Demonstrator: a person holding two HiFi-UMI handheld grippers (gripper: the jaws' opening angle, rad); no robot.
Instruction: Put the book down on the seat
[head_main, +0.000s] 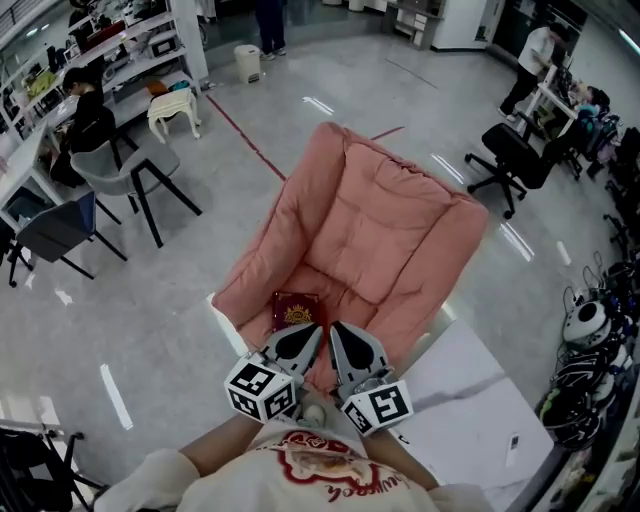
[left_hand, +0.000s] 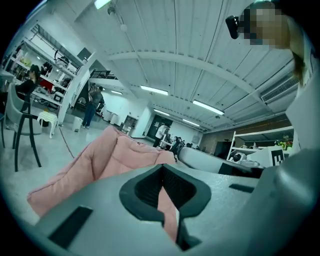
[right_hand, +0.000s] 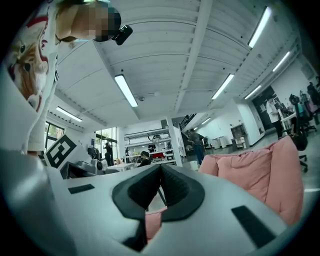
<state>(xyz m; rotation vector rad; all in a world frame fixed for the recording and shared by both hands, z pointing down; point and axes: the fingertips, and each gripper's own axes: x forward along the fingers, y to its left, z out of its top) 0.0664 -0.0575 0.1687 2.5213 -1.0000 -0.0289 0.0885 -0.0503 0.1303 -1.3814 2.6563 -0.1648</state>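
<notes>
Well, the big pink cushioned seat spreads out ahead of both grippers, its front edge right under their tips. The left gripper and right gripper hang side by side, each with its jaws pressed together and nothing between them. The small dark red book lies flat on the cushion just beyond the left gripper's tip.

Pink seat — dark-red book
</notes>
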